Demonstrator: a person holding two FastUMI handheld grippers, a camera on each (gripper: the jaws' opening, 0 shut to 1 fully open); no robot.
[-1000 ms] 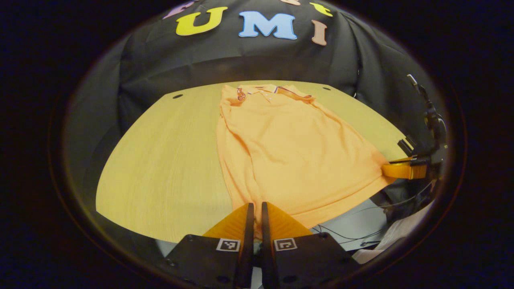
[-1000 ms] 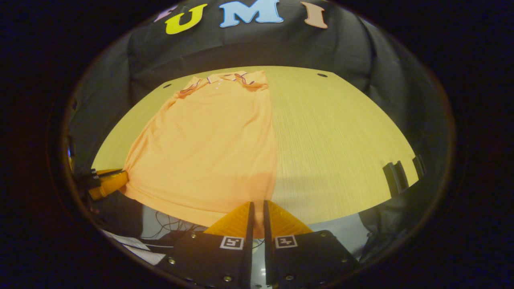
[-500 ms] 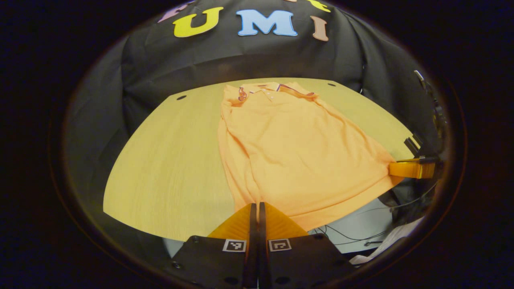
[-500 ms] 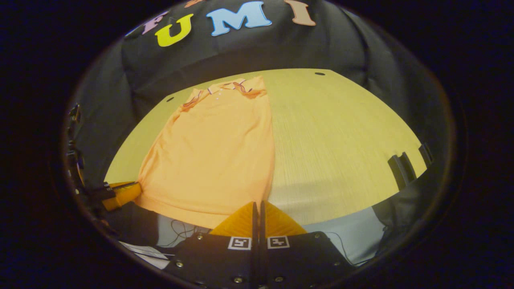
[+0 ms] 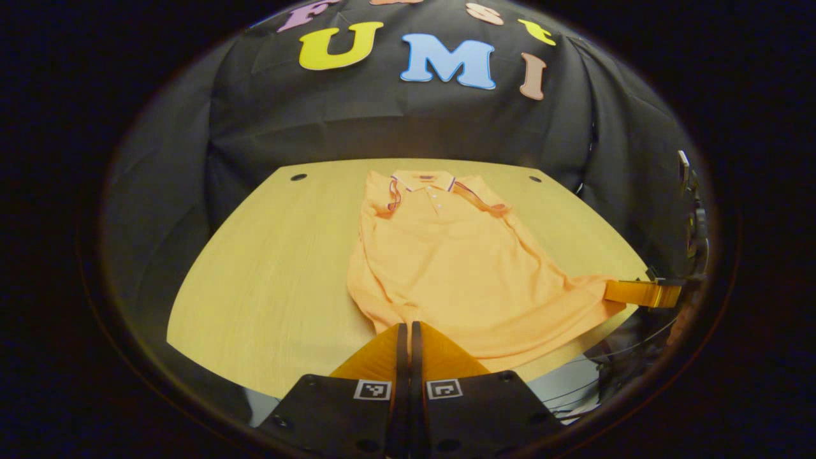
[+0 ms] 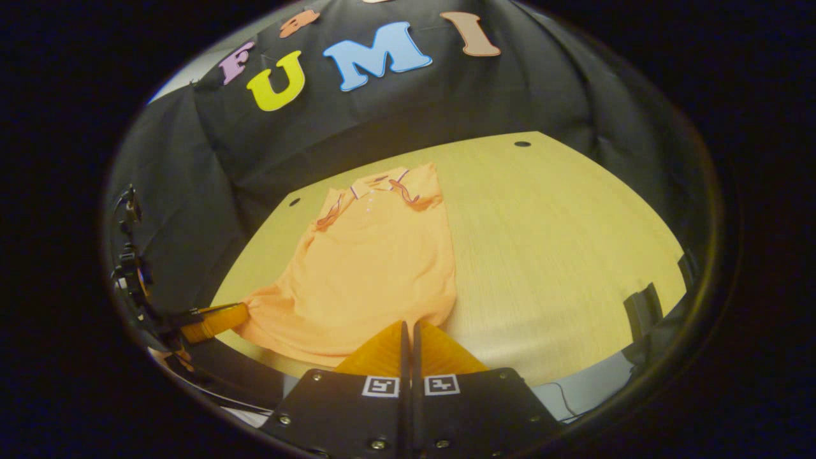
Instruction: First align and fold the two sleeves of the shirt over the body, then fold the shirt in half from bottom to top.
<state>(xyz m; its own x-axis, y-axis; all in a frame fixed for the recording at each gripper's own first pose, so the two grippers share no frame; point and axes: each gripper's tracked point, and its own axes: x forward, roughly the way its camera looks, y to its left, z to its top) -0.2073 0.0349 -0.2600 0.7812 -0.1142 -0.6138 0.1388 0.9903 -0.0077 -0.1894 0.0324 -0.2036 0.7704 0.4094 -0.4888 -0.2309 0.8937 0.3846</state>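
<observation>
Shirt (image 5: 446,268) lies collar-up at centre frame on the table (image 5: 268,280), sleeves already tucked over the body, so the bottom-to-top fold looks to be under way. Left gripper (image 5: 408,335), at the bottom of the left gripper view, has its fingers pressed together on one corner of the hem; right gripper (image 6: 408,331), at the bottom of the right gripper view, is likewise clamped on the other corner. Each also appears at the far edge of the other's view, at the hem's opposite end. Holding both corners keeps the hem taut and level, so the fold should land square. Hem cloth near the grippers bunches slightly, likely lifting off the table.
</observation>
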